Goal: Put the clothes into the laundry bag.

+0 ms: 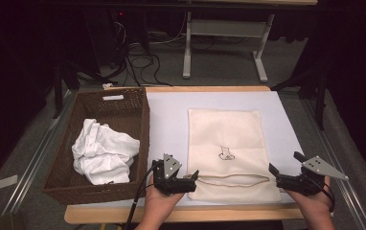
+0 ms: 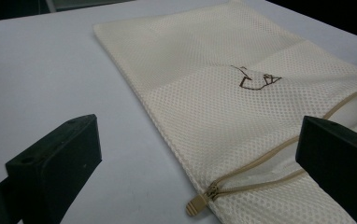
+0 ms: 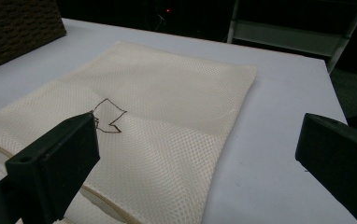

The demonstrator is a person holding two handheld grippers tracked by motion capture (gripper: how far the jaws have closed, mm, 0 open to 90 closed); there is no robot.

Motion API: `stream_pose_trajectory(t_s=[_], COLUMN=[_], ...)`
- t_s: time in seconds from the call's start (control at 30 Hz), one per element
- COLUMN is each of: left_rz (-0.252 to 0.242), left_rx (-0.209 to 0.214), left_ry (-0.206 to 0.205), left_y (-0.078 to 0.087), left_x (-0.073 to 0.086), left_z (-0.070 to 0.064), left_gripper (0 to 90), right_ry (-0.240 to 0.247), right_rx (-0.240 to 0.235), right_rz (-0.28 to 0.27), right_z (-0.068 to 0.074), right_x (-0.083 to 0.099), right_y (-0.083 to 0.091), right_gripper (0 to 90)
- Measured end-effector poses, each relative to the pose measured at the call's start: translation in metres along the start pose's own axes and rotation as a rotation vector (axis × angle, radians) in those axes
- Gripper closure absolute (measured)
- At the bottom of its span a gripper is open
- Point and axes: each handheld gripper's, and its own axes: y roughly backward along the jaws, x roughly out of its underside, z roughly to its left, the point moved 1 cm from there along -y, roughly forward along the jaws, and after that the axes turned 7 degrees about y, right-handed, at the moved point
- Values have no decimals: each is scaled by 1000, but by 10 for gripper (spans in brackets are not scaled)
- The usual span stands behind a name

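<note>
Both pairs of fingers gape empty: the left gripper [image 1: 192, 176] sits nearest the zipper pull [image 2: 196, 203], at the mesh bag's [image 1: 226, 139] near-left corner, the zipper running rightward toward the right gripper [image 1: 272, 171].

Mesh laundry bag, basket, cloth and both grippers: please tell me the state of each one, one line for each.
Mesh laundry bag: lying flat on the table, nothing holding it.
Zipper: partly open, pull at the bag's corner.
White cloth: crumpled, inside the basket.
Wicker basket: upright, beside the bag.
Left gripper: open, at the zipper end.
Right gripper: open, at the bag's other corner.
</note>
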Motion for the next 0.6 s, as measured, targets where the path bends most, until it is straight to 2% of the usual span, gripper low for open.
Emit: stream_pose_trajectory(t_s=[0.3,0.37,0.43,0.47,0.5,0.6], left_rz=[62,75,119,119,153,181], left_rx=[40,55,84,84,84,100], left_ry=[42,50,78,78,71,70], left_y=[-1,-1,-4,-4,-5,-6], left_x=[5,8,13,13,17,21], left_z=[4,4,5,5,4,2], left_gripper=[84,142,161,166,168,178], right_ry=[14,15,14,14,9,9], right_rx=[-12,-18,-18,-18,-17,-16], right_rz=[2,3,3,3,2,0], right_z=[3,3,2,2,2,1], right_x=[0,0,1,1,1,1], right_y=[-2,-3,-2,-2,-2,-2], right_gripper=[2,2,2,2,2,2])
